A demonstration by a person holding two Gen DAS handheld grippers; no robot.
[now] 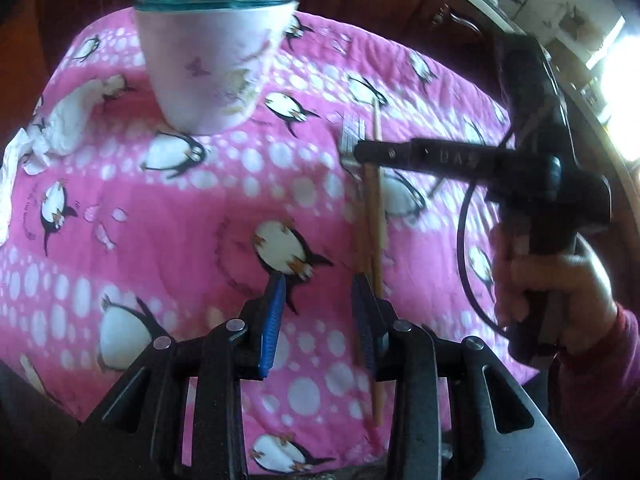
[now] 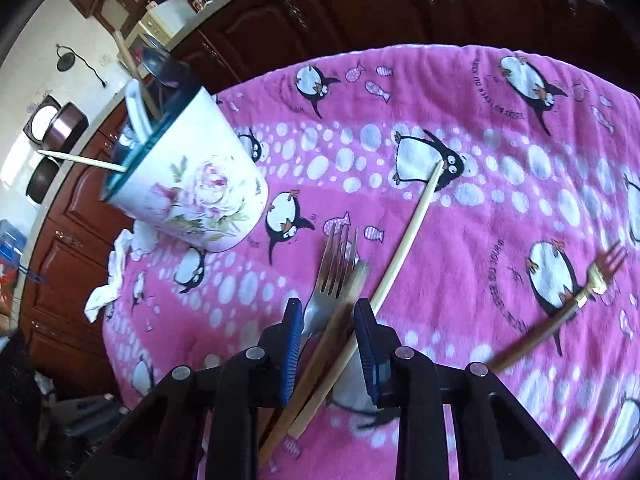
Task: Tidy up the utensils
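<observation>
A white floral cup with a teal rim stands on the pink penguin cloth and holds several utensils; it also shows in the right wrist view. A silver fork, a wooden-handled utensil and a pale chopstick lie on the cloth. My right gripper is open, its jaws on either side of the fork and the wooden handle. In the left wrist view it hovers over the fork and chopsticks. My left gripper is open and empty.
A gold fork with a wooden handle lies at the right of the cloth. A crumpled white tissue lies left of the cup. Dark wooden cabinets and a counter surround the table.
</observation>
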